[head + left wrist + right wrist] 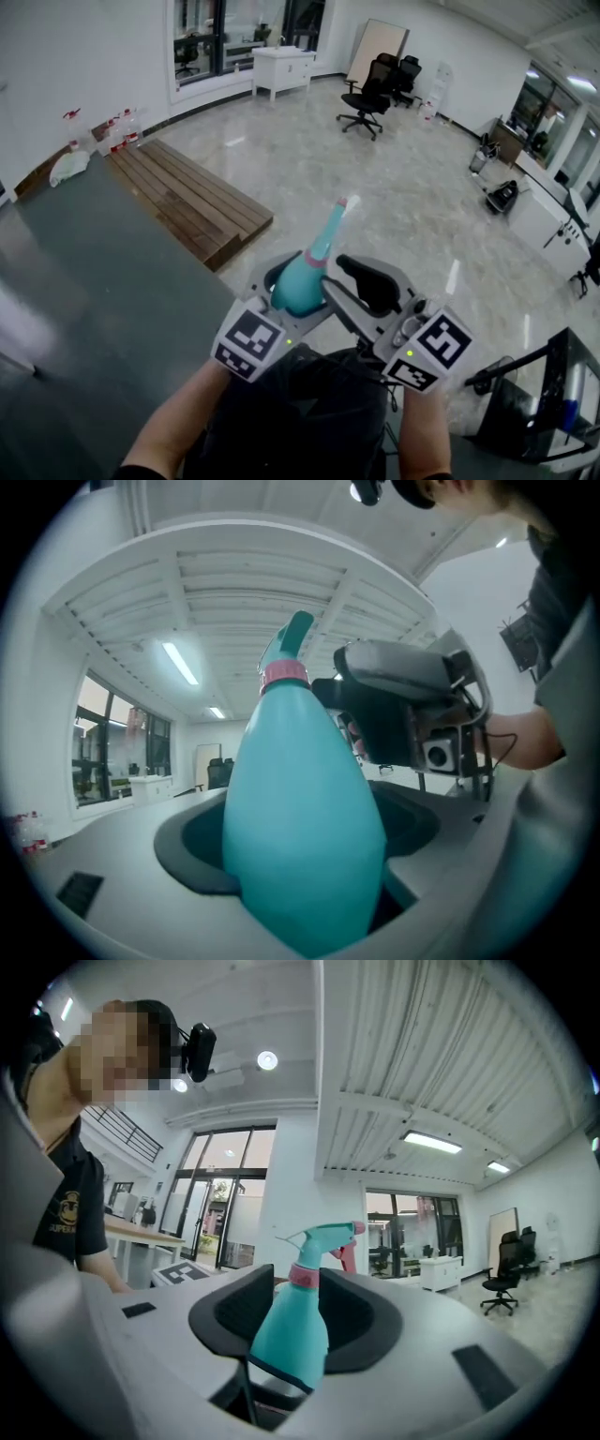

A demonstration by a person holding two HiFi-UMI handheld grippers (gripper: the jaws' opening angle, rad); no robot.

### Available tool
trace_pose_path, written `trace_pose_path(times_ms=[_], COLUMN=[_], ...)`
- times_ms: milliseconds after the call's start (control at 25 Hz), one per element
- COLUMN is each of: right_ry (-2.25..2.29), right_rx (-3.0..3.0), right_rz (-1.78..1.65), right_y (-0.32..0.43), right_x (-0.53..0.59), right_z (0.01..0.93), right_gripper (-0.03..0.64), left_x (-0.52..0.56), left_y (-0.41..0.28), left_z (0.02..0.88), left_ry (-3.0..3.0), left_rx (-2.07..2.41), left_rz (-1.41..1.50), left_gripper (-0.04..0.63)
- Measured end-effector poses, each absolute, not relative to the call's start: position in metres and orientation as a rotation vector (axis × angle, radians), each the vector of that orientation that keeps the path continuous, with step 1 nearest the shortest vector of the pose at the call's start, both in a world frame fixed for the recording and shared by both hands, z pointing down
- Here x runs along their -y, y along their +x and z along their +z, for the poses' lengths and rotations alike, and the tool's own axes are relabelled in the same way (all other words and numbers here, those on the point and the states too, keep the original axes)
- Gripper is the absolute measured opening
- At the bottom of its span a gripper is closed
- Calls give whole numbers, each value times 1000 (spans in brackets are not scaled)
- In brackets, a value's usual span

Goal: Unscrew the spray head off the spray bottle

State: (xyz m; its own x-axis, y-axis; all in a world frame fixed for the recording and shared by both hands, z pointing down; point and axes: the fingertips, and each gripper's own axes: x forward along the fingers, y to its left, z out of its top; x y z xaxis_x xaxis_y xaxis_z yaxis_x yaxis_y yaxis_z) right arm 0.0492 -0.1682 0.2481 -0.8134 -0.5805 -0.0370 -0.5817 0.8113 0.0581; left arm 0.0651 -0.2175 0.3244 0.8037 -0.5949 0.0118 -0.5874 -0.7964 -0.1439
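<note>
- Head view gives us our count: one teal spray bottle [305,277], two claws, and one spray head [339,211] on the bottle, pointing towards 1 o'clock.
- We count one pink collar [284,675] where the head meets the neck.
- Our left claw [300,841] is clamped on the bottle's wide body, a dark pad on each side, holding it in the air.
- Our right claw [300,1309] stands with its jaws apart; in its own view the bottle's neck lines up in the gap, but we see no pad pressing on it. From above, this claw sits just at 3 o'clock of the bottle.
- One dark grey desk [94,309] fills the 8 o'clock side, well below the bottle.
- One stack of wooden planks [192,202] lies on the glossy pale floor [394,187] at 10 o'clock.
- We count two black office chairs [373,92] and one white cabinet [281,70] towards 12 o'clock, before large windows.
</note>
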Motion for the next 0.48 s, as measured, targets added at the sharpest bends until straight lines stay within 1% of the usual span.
trace_pose_path(times_ms=[320, 480], right_ry=[-1250, -1304], right_rx=[-2871, -2868], right_rz=[-81, -112], right_y=[45, 46], right_x=[189, 191], right_z=[250, 255], right_gripper=[146, 146], left_x=[228, 227], left_y=[61, 65], left_z=[335, 338], left_ry=[-2813, -2773], left_rx=[-1120, -1145], left_rz=[-98, -135], left_gripper=[425, 425])
